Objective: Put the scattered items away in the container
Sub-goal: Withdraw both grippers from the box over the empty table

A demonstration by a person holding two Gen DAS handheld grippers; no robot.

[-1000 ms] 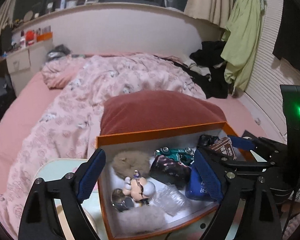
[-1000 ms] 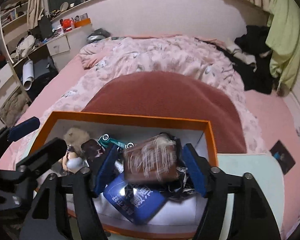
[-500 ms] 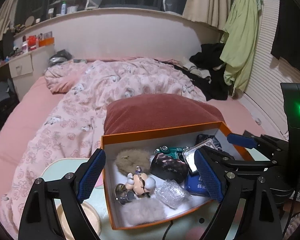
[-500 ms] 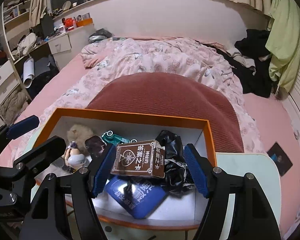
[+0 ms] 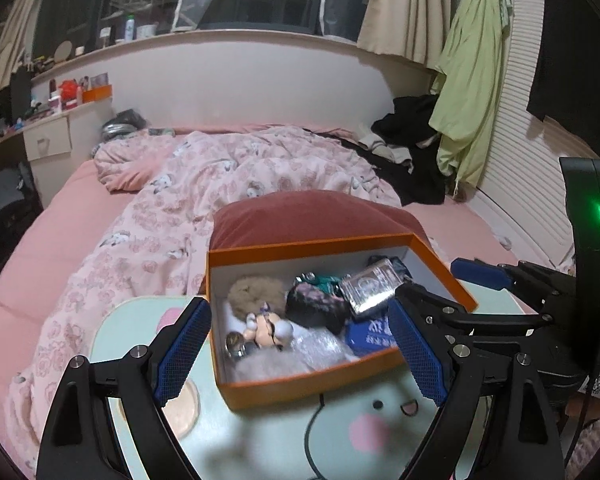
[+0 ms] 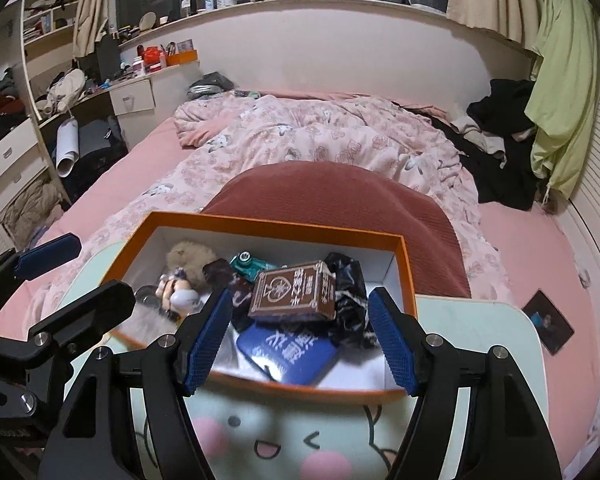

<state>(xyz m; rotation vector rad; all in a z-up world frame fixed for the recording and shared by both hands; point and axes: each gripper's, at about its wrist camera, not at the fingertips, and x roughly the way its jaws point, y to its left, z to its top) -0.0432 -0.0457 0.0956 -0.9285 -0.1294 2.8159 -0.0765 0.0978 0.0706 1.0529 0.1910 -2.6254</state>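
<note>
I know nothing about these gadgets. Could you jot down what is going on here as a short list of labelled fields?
Setting: bedroom, small table beside a pink bed
Container: orange box, open on the table
Inside it: brown card box on top, blue pouch, teal toy car, figurine, fluffy pom-pom
Left gripper: fingers spread, holding nothing
Right gripper: fingers spread, holding nothing
Left on table: nothing loose visible

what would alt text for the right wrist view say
An open right gripper hovers over an orange box on a pale green cartoon-face table. Inside lie a brown card box atop a blue pouch, a teal toy car and a figurine; a pink bed lies behind.
</note>
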